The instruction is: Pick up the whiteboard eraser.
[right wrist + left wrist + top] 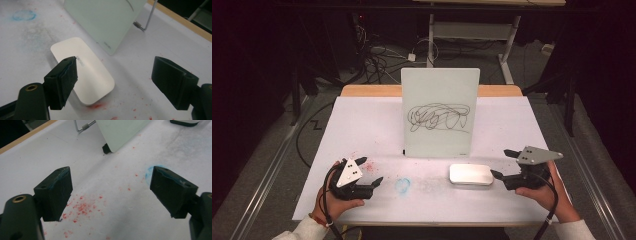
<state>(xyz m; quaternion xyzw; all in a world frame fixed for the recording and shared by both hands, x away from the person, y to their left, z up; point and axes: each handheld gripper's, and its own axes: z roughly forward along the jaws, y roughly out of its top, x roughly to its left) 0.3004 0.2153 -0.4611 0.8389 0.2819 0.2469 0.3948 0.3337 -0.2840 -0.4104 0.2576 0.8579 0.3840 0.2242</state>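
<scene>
Your bench, covered in white, fills the middle of the high view, and its surface carries red crumbs and a blue ring smudge, so it is a place where marks get made and wiped. At its centre the whiteboard stands propped upright on a wire stand, facing you, so its black scribble is in easy reach. The white eraser lies flat on the bench in front of the board's lower right corner, just left of your right tool. That tool points at it with jaws apart, holding nothing, seemingly lined up for a grasp. Your left tool, at lower left, rests open and empty, clear of the work.
</scene>
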